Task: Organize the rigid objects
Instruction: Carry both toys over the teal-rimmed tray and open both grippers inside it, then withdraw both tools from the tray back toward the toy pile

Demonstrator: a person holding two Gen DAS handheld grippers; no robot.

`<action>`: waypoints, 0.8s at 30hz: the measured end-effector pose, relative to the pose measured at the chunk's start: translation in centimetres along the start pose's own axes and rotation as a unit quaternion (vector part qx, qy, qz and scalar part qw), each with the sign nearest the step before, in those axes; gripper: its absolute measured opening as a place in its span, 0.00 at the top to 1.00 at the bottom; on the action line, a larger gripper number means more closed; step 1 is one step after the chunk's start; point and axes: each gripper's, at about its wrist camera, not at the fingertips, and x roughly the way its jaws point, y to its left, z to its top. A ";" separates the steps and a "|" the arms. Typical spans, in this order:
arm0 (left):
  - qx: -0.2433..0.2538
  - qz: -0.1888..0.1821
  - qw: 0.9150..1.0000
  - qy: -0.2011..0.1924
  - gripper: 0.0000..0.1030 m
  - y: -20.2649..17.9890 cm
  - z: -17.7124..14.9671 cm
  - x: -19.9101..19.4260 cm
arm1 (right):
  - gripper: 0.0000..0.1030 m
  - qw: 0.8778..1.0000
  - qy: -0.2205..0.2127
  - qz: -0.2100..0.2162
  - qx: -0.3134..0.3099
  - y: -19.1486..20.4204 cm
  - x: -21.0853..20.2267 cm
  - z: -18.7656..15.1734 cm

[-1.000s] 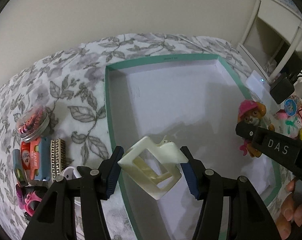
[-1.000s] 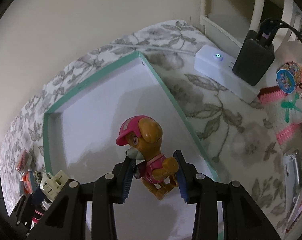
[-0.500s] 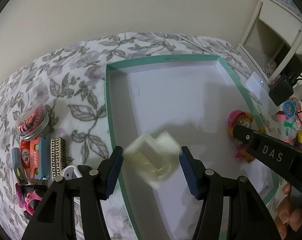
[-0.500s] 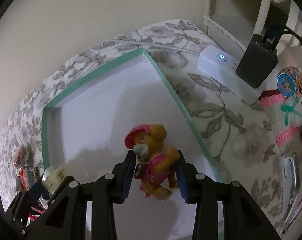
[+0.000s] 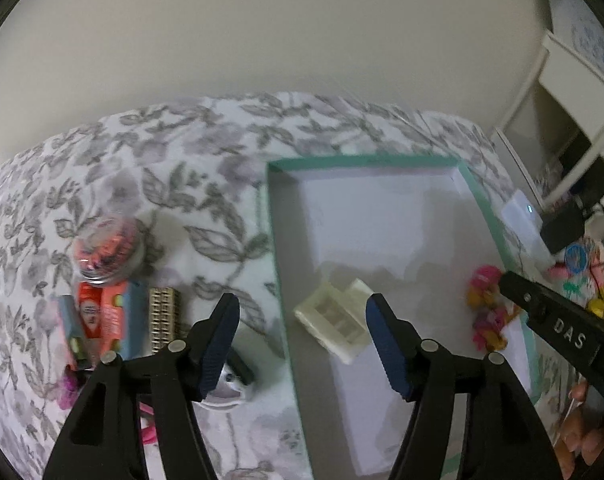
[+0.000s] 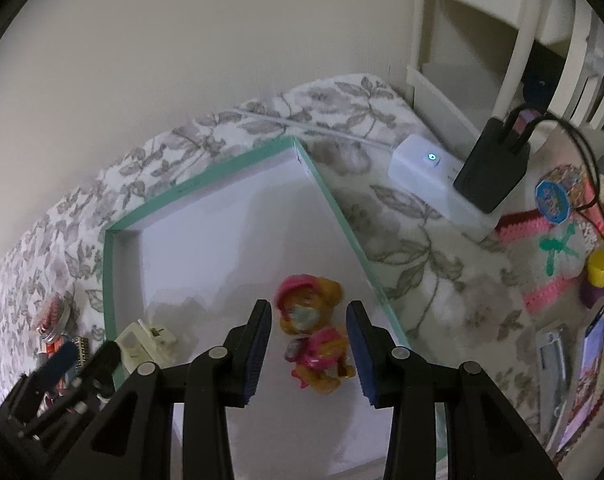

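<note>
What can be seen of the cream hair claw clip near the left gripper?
The cream hair claw clip looks like hard plastic, a squarish open frame with inner bars and a small spring hinge. It lies flat on the white floor of the teal-edged box, near its left wall, somewhat blurred. The left gripper hangs above with jaws opening; neither pad touches it.

Illumination is dim, soft and indoor. Both views show strong fisheye curvature with black corner vignetting. The left wrist view is motion-blurred, smearing the cloth [image 5: 182,184] pattern. Soft shadows fall across the tray [image 6: 206,240] floor. One indicator light [image 6: 431,157] glows.
</note>
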 end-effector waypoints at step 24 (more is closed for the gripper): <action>-0.082 0.018 0.996 -0.039 0.01 5.5 1.2 -1.1 | 0.07 0.999 -0.028 -0.007 -0.039 1.3 -0.9 0.1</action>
